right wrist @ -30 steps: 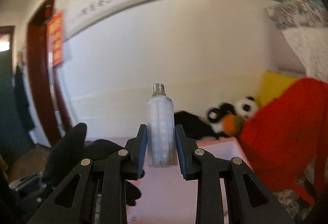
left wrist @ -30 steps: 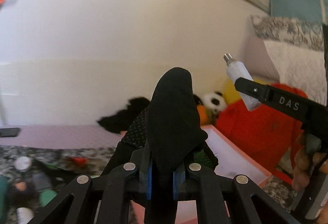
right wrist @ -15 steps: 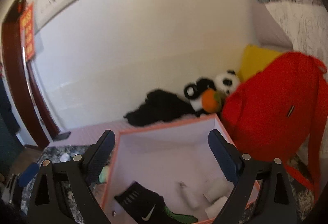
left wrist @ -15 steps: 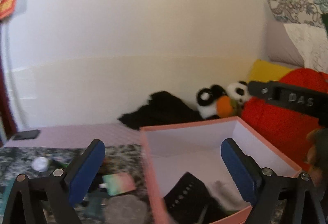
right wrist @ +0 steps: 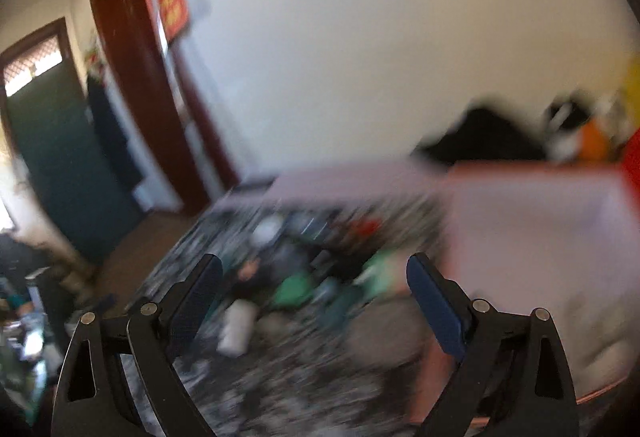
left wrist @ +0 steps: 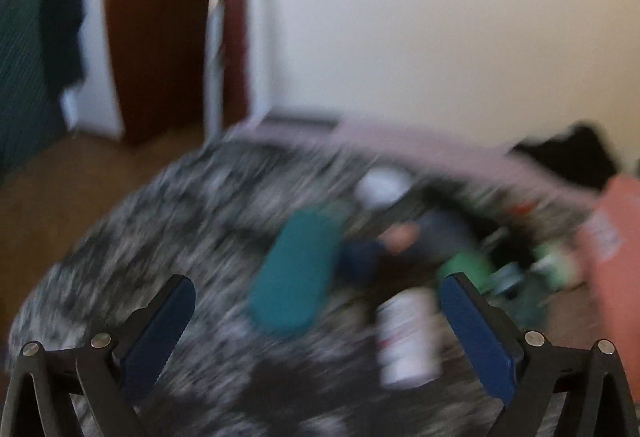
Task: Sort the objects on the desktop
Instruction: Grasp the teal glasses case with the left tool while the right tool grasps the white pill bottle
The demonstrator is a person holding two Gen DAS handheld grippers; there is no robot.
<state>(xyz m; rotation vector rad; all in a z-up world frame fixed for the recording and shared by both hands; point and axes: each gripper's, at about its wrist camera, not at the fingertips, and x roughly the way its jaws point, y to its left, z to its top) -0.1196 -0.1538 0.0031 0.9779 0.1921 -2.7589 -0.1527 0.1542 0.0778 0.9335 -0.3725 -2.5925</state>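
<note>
Left wrist view: left hand-held gripper [left wrist: 316, 321] opening wide, empty, over the counter [left wrist: 180, 221]. Teal case [left wrist: 296, 269] and white bottle [left wrist: 406, 341] near; both probably light, stiff; grip across middles.

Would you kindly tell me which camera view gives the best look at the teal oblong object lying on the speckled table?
The left wrist view: the teal oblong object fills the middle there, whole and unobstructed, though motion-blurred, on the speckled table. In the right wrist view the clutter is smaller and more smeared, and I cannot pick this object out with confidence.
</note>
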